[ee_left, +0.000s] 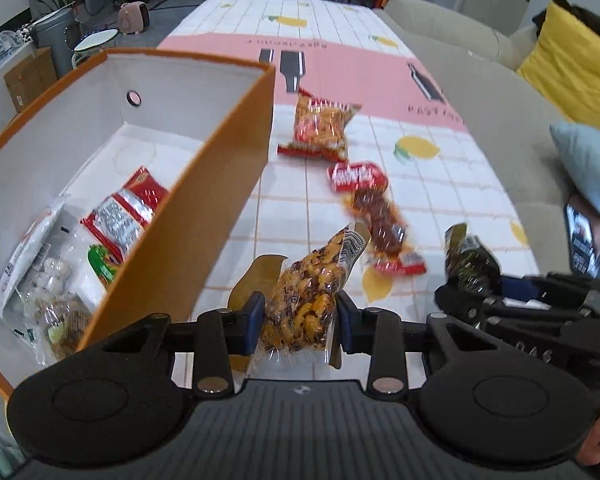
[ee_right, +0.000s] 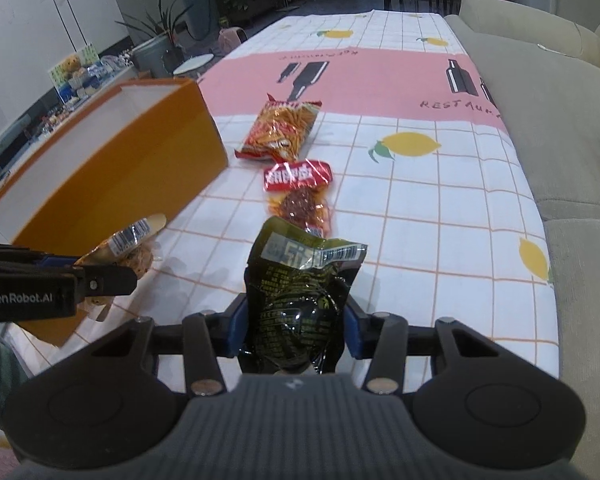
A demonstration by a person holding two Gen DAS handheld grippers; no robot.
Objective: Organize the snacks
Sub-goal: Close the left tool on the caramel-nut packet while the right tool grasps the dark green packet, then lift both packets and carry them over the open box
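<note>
Currently you are mid-transfer: your left gripper [ee_left: 298, 316] is clamped on a clear yellow snack pack [ee_left: 304, 300], your right gripper [ee_right: 294, 322] on a dark green pouch [ee_right: 300, 292], both held above the tablecloth [ee_right: 440, 240]. Two red packets [ee_right: 298, 176] remain beside the orange box [ee_left: 204, 216]. Next, carry each over its rim and release inside.

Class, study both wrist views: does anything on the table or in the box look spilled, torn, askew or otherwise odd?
Nothing looks spilled or torn. The left claw grips a sealed yellow snack packet, the right claw a dark green packet. Two red packets lie loosely, not squared, beside the orange box.
</note>
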